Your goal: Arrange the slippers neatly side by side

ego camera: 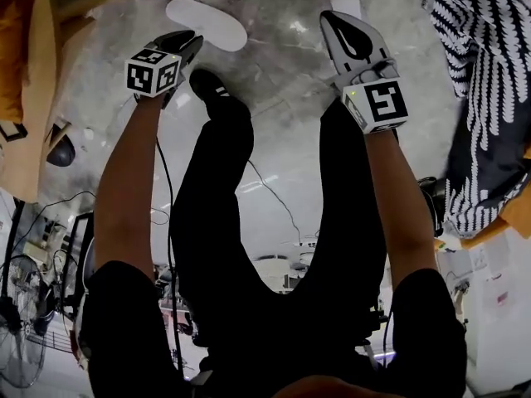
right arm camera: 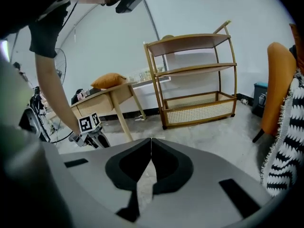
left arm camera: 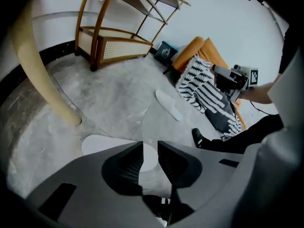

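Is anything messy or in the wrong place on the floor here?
Yes. The two white slippers are not side by side. The near slipper lies crosswise, while the far slipper sits well apart from it and points a different way.

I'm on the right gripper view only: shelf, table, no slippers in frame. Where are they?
Observer: The near slipper, white, lies on the floor close by the tip of the left hand-held gripper.
Operator: Left jaws on it?
Observer: No. The jaws stand apart with nothing gripped; the slipper shows beyond the gap.
Operator: And the other one?
Observer: The far slipper lies apart from it, toward the striped blanket, and is not parallel to the first.
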The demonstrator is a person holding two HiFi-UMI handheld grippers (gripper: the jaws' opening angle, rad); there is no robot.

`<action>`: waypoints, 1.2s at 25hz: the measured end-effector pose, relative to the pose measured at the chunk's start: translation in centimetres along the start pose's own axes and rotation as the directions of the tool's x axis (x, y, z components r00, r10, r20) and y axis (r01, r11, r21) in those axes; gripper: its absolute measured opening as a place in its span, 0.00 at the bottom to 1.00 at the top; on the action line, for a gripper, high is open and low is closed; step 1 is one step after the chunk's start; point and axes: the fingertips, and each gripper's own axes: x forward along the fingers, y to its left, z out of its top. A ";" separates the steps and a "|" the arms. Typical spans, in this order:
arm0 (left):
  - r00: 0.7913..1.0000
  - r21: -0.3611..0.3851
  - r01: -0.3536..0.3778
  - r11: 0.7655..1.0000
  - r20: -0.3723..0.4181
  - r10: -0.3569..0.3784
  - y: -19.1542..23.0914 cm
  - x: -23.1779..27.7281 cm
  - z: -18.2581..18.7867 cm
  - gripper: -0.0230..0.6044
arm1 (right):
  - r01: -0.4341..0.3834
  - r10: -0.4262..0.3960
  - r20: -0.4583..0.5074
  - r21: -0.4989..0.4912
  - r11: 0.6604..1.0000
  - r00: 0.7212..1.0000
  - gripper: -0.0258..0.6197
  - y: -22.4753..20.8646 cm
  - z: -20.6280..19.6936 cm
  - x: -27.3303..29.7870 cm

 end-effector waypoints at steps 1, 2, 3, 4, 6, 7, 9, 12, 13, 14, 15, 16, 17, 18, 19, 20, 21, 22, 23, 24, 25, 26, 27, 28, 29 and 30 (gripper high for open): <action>1.000 0.001 -0.001 1.000 -0.030 0.001 0.7 1.0 -0.9 0.21 | 0.004 -0.004 0.010 -0.005 1.000 1.000 0.09 -0.3 -0.6 0.4; 0.998 0.002 -0.002 1.000 -0.057 0.002 1.4 1.9 -1.6 0.22 | 0.010 -0.009 0.027 -0.013 1.000 1.000 0.09 -0.5 -0.9 0.9; 0.997 0.003 -0.004 1.000 -0.079 0.004 2.1 2.8 -2.3 0.24 | 0.013 -0.012 0.045 -0.024 1.000 0.999 0.09 -0.8 -1.1 1.3; 0.995 0.004 -0.008 1.000 -0.096 0.008 2.8 3.5 -2.9 0.25 | 0.013 -0.011 0.058 -0.036 0.999 0.998 0.09 -1.0 -1.2 1.8; 0.993 0.010 -0.017 1.000 -0.118 0.018 4.1 4.7 -3.8 0.27 | 0.007 -0.003 0.071 -0.058 0.998 0.997 0.09 -1.2 -1.2 2.4; 0.992 0.013 -0.017 1.000 -0.125 0.018 4.4 5.2 -4.2 0.27 | 0.002 0.003 0.066 -0.075 0.997 0.998 0.09 -1.3 -1.4 2.4; 0.990 0.016 -0.007 1.000 -0.139 0.009 4.7 6.3 -4.8 0.27 | -0.008 0.013 0.046 -0.114 0.993 0.999 0.09 -1.6 -1.8 2.3; 0.983 0.016 -0.012 1.000 -0.184 0.014 5.2 8.2 -5.9 0.27 | 0.004 0.004 0.090 -0.094 0.996 0.996 0.09 -2.1 -0.6 2.4; 0.979 0.010 -0.023 1.000 -0.204 0.024 5.5 8.7 -6.3 0.27 | 0.010 -0.001 0.105 -0.087 0.996 0.994 0.09 -2.2 -0.2 2.5; 0.975 0.001 -0.034 0.999 -0.222 0.033 5.8 9.2 -6.6 0.28 | 0.013 -0.003 0.112 -0.089 0.996 0.994 0.09 -2.4 -0.1 2.4; 0.971 -0.007 -0.043 0.999 -0.236 0.040 6.0 9.7 -6.8 0.28 | 0.015 -0.004 0.115 -0.096 0.995 0.993 0.09 -2.6 -0.1 2.4; 0.967 -0.014 -0.052 0.999 -0.248 0.047 6.2 10.0 -6.8 0.28 | 0.015 -0.003 0.115 -0.106 0.994 0.993 0.09 -2.7 -0.2 2.4; 0.964 -0.020 -0.062 0.998 -0.261 0.054 6.4 10.3 -6.8 0.27 | 0.012 0.001 0.113 -0.115 0.993 0.994 0.09 -2.7 -0.4 2.3; 0.959 -0.027 -0.073 0.997 -0.276 0.063 6.5 10.5 -7.0 0.27 | 0.008 0.005 0.107 -0.121 0.993 0.994 0.09 -2.6 -0.7 2.3; 0.954 -0.032 -0.085 0.996 -0.290 0.072 6.6 10.6 -7.3 0.25 | 0.004 0.008 0.096 -0.122 0.992 0.995 0.09 -2.5 -1.1 2.3; 0.950 -0.034 -0.096 0.995 -0.301 0.082 6.7 10.6 -7.5 0.18 | 0.002 0.008 0.085 -0.119 0.993 0.996 0.09 -2.5 -1.4 2.1; 0.948 -0.036 -0.105 0.994 -0.307 0.089 6.7 10.5 -7.5 0.14 | 0.003 0.006 0.077 -0.113 0.994 0.997 0.09 -2.5 -1.6 1.9; 0.947 -0.039 -0.108 0.993 -0.308 0.091 6.6 10.4 -7.4 0.12 | 0.005 0.003 0.072 -0.111 0.994 0.997 0.09 -2.6 -1.6 1.6; 0.948 -0.046 -0.107 0.993 -0.307 0.088 6.3 10.3 -7.3 0.10 | 0.008 0.000 0.067 -0.113 0.994 0.998 0.09 -2.8 -1.6 1.3; 0.949 -0.058 -0.103 0.993 -0.306 0.080 6.1 10.0 -7.2 0.10 | 0.010 -0.002 0.065 -0.115 0.993 0.998 0.09 -2.8 -1.4 1.0; 0.950 -0.074 -0.097 0.993 -0.306 0.070 5.7 9.7 -7.1 0.09 | 0.013 -0.005 0.073 -0.108 0.994 0.997 0.09 -2.8 -1.0 0.8; 0.951 -0.092 -0.092 0.992 -0.303 0.060 5.4 9.4 -6.9 0.08 | 0.015 -0.007 0.084 -0.100 0.995 0.996 0.09 -2.7 -0.5 0.6; 0.954 -0.112 -0.086 0.990 -0.296 0.049 5.1 8.9 -6.7 0.08 | 0.014 -0.006 0.090 -0.096 0.995 0.996 0.09 -2.6 0.0 0.5; 0.958 -0.134 -0.080 0.988 -0.285 0.039 4.8 8.5 -6.4 0.08 | 0.011 -0.002 0.094 -0.097 0.995 0.996 0.09 -2.4 0.4 0.4; 0.963 -0.159 -0.075 0.985 -0.267 0.030 4.5 8.0 -5.9 0.08 | 0.006 0.004 0.098 -0.101 0.995 0.995 0.09 -2.2 0.9 0.3; 0.970 -0.188 -0.070 0.980 -0.242 0.023 4.2 7.5 -5.3 0.08 | 0.000 0.011 0.102 -0.104 0.995 0.995 0.09 -2.0 1.4 0.2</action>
